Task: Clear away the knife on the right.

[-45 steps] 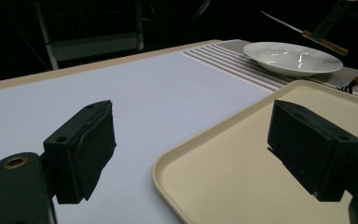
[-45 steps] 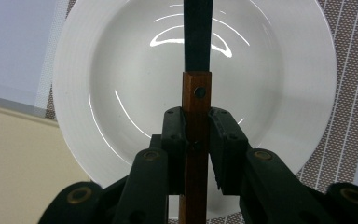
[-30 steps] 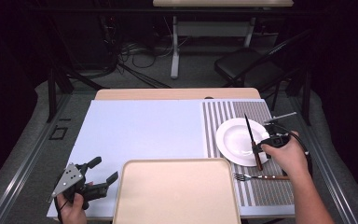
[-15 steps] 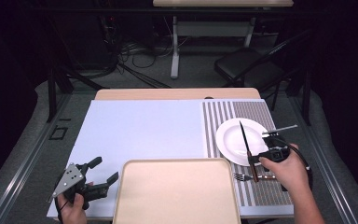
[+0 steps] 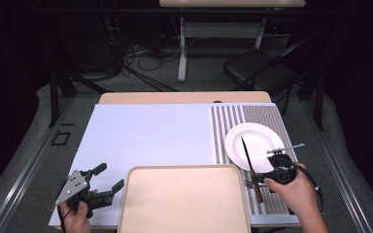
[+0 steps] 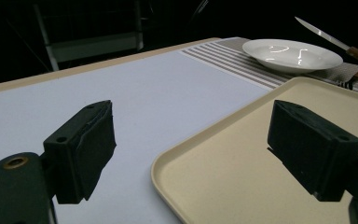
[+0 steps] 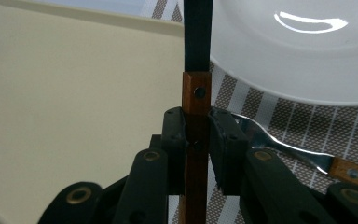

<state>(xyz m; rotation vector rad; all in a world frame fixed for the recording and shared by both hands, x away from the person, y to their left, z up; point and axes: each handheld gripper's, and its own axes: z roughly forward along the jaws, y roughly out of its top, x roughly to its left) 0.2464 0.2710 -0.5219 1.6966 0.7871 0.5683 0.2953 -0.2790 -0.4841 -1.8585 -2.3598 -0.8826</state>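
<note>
Knife (image 7: 196,88) carried nearer beige tray (image 5: 184,204) — wooden handle clamped by right gripper (image 7: 196,140), left gripper (image 6: 191,154) agape.

left claw (image 5: 108,177): black, grey three-cornered plate on top
right claw (image 7: 196,133): black, brass-coloured rivets, black cable
pads (image 6: 92,144): black, blocky

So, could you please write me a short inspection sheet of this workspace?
Surface: pale blue table mat beside a striped placemat.
Job's things: knife, fork, white plate, beige tray.
Clutter: nothing seen.
Grippers: right hand-held gripper shut on the knife's wooden handle; left hand-held gripper open, holding nothing.
Cables: one trails from the right hand-held gripper.
Surroundings: dark room, chair, floor cables.
</note>
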